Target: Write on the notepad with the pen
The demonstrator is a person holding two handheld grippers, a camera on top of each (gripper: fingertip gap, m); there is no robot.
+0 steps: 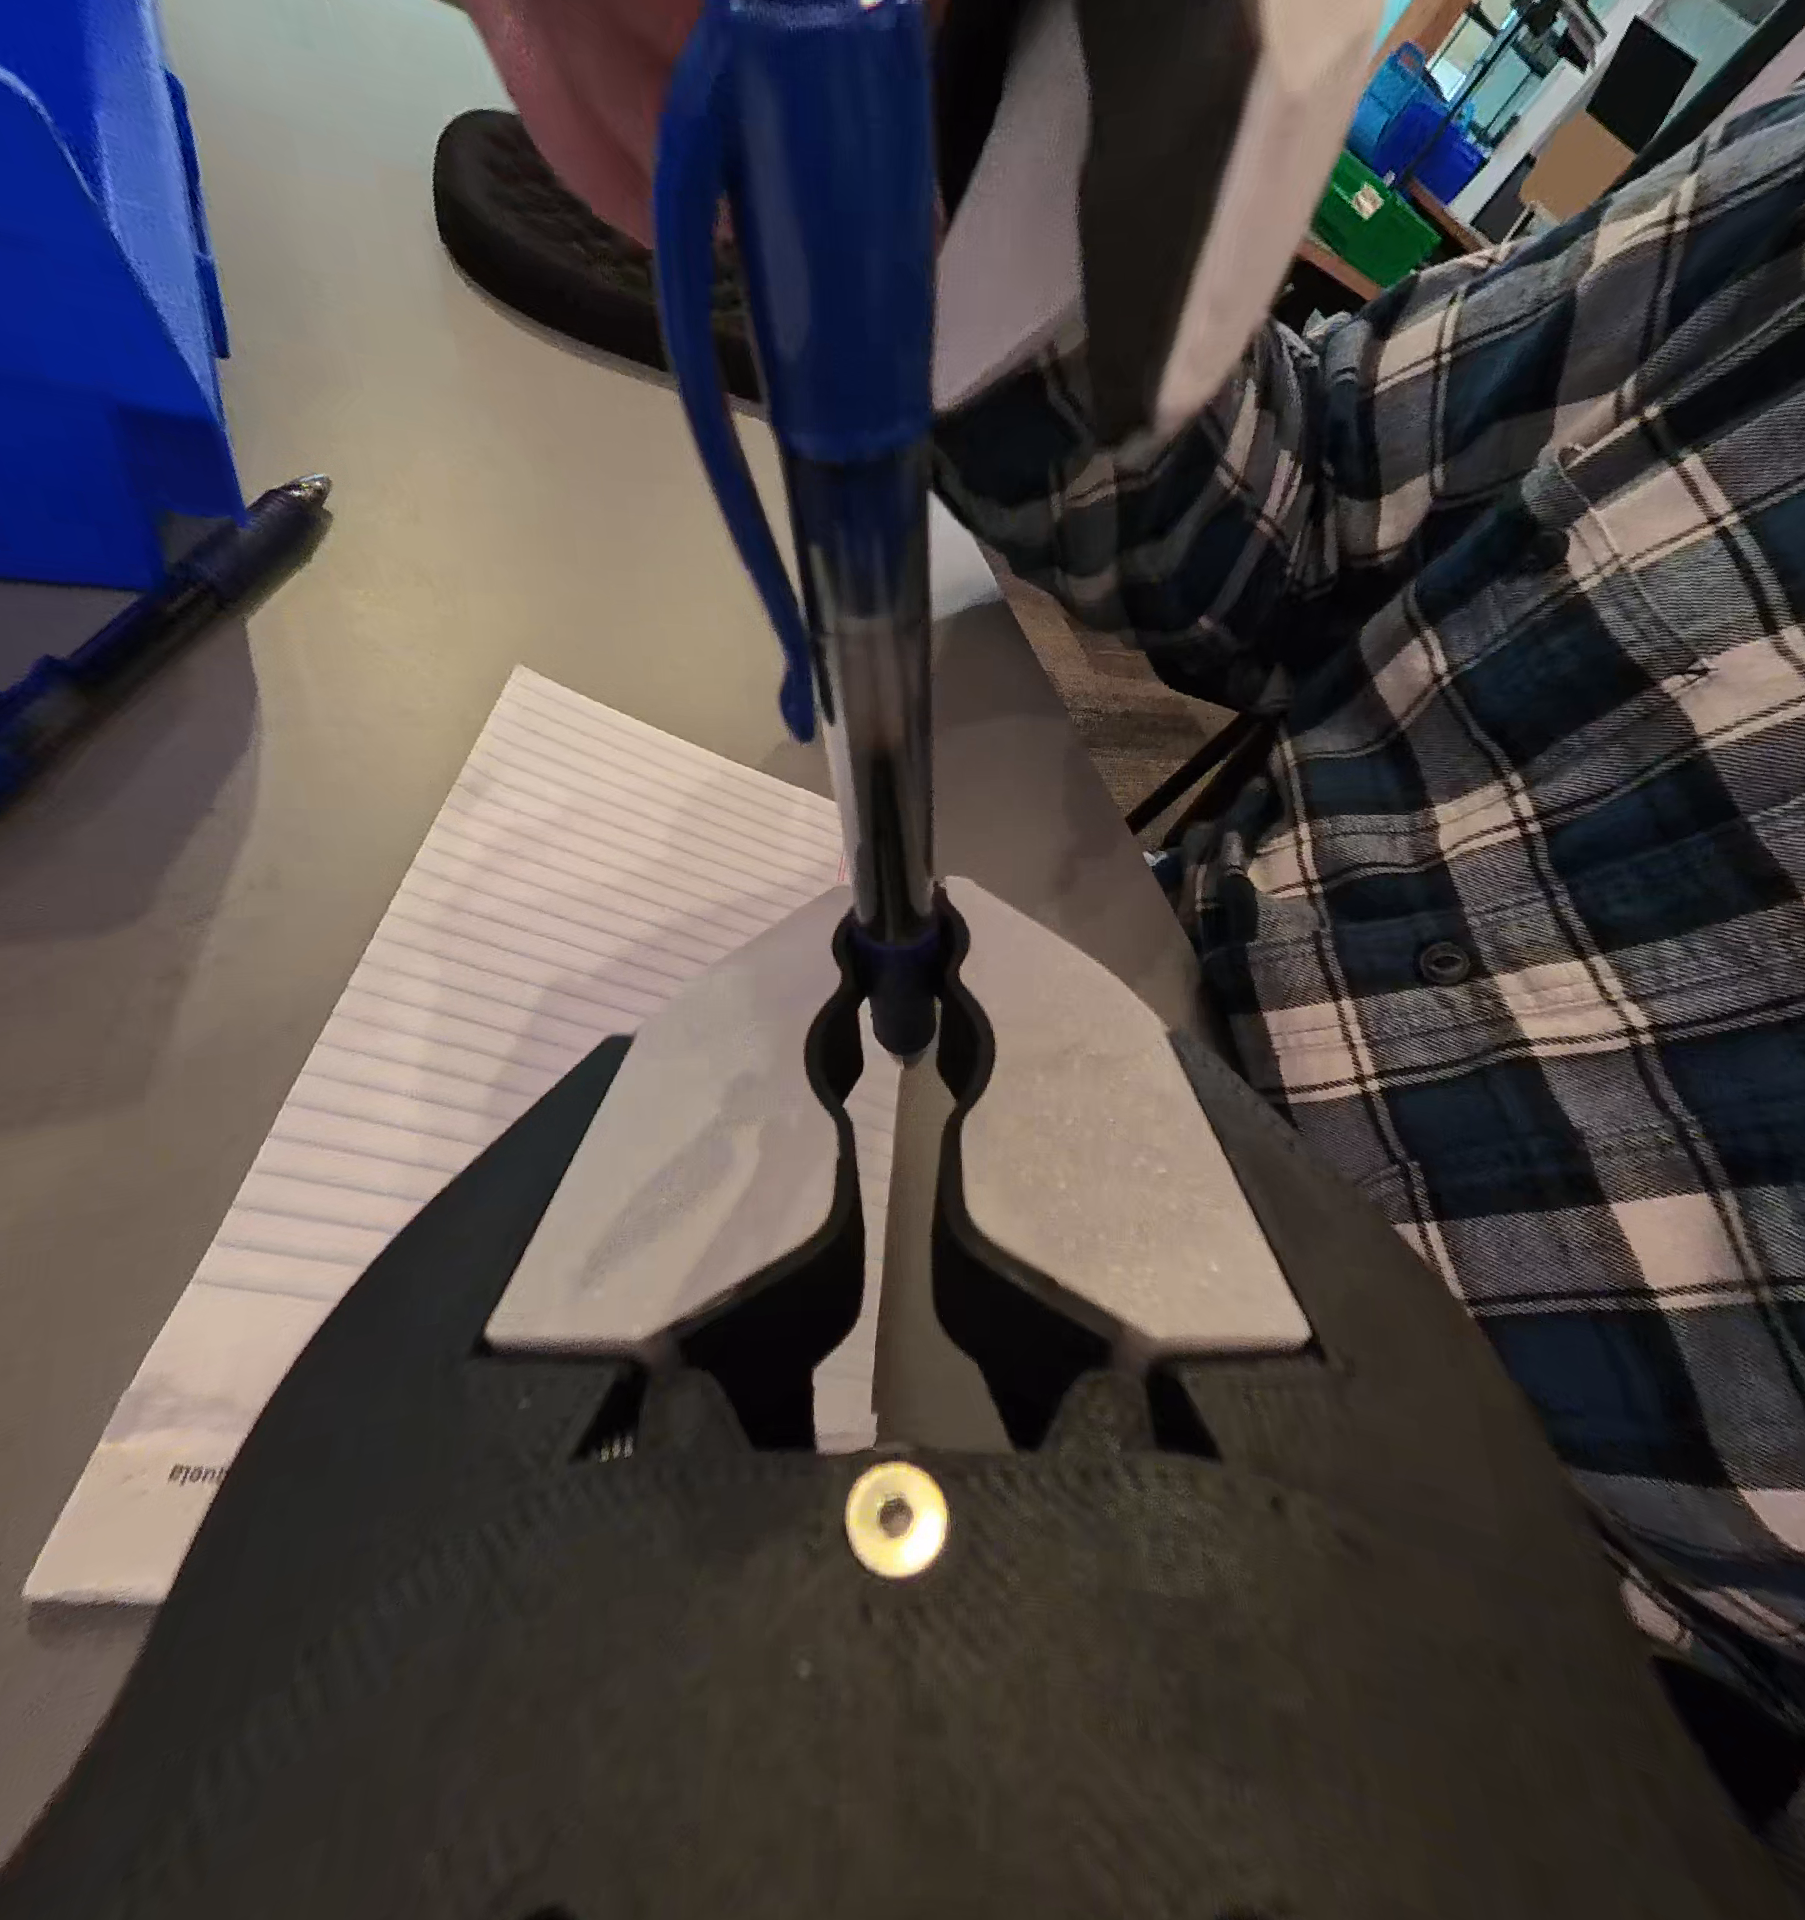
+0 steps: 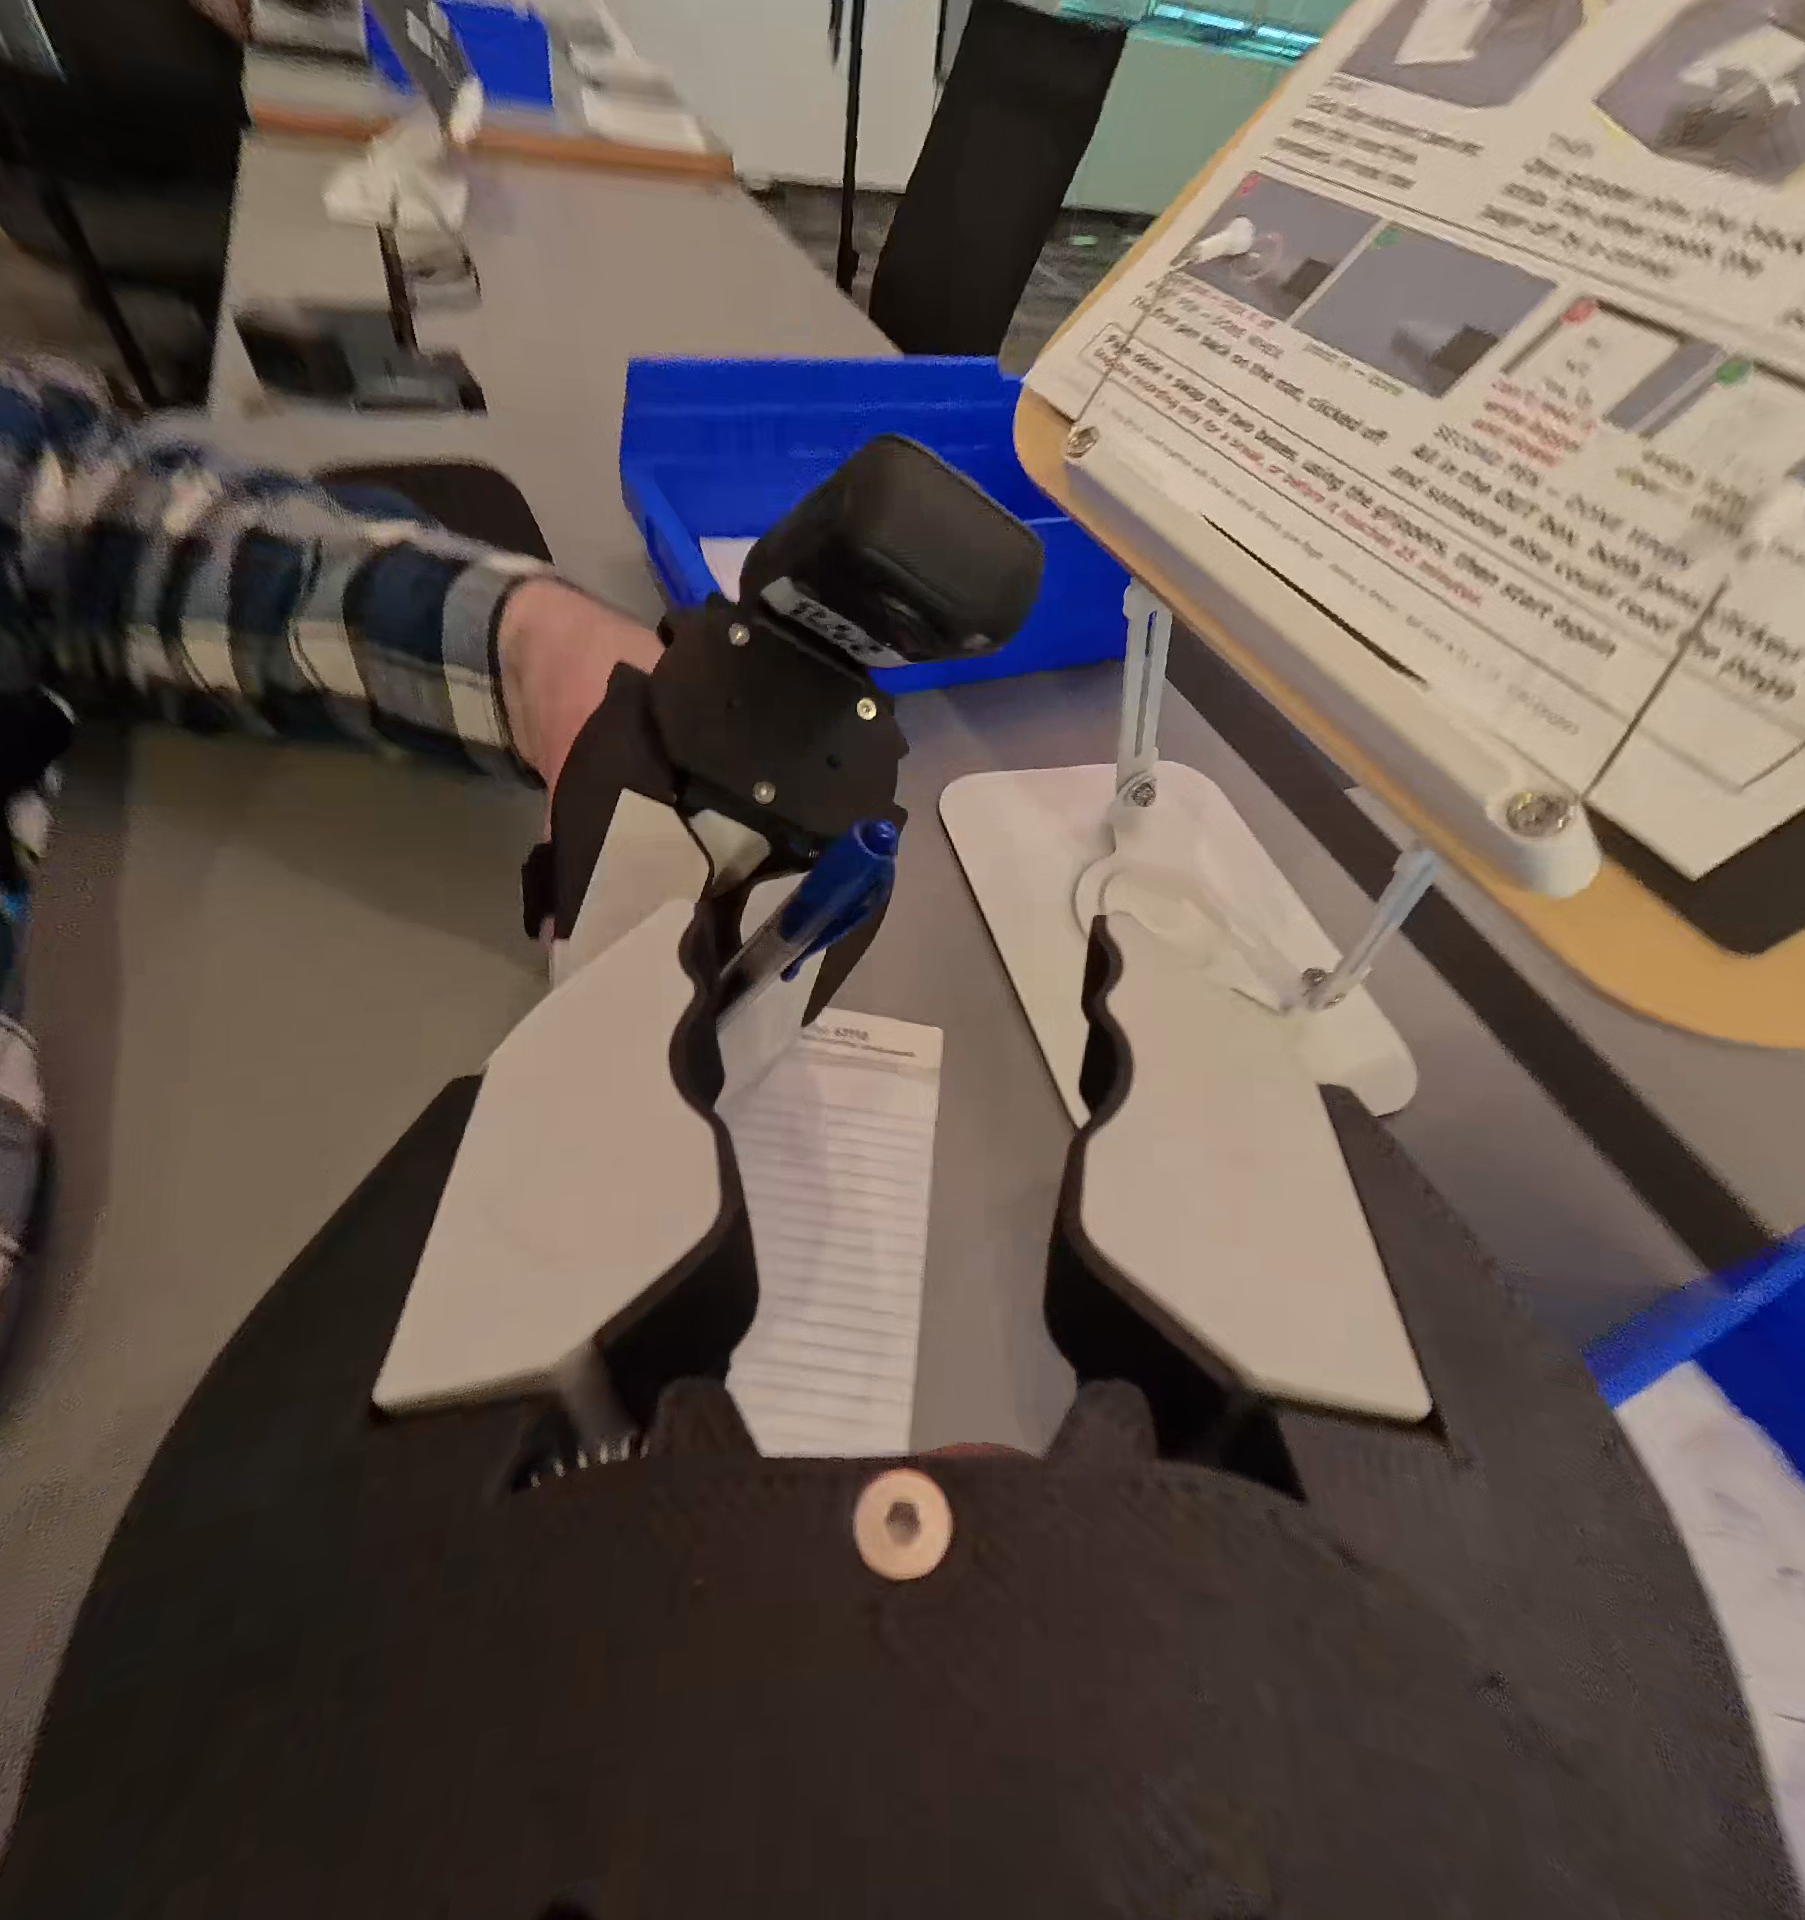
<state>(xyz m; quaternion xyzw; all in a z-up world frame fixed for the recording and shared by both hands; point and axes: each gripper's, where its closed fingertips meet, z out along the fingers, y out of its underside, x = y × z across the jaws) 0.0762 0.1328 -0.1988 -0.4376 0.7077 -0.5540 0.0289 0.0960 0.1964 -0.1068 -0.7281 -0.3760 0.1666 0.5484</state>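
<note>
Left wrist view only: a second blue pen (image 1: 129,634) lying by a blue plastic bin (image 1: 67,291); left gripper (image 1: 898,997) clamped on the clear-barrelled, blue-capped pen (image 1: 877,727) near its tip, over the white lined notepad (image 1: 524,935) on the grey table (image 1: 378,499). Right wrist view only: right gripper (image 2: 893,1029), fingers wide apart w/ nothing between, notepad flat below, plus a tilted wooden board w/ printed sheet (image 2: 1480,395) on a white stand.

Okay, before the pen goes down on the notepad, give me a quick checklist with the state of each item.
1. Left gripper clamped on the clear blue-capped pen: ok.
2. Right gripper open, holding nothing: ok.
3. White lined notepad flat on the grey table: ok.
4. Page free of objects: ok.
5. Pen's blue cap removed: not ok.
6. Writing tip pointing toward the paper: cannot tell.
</note>
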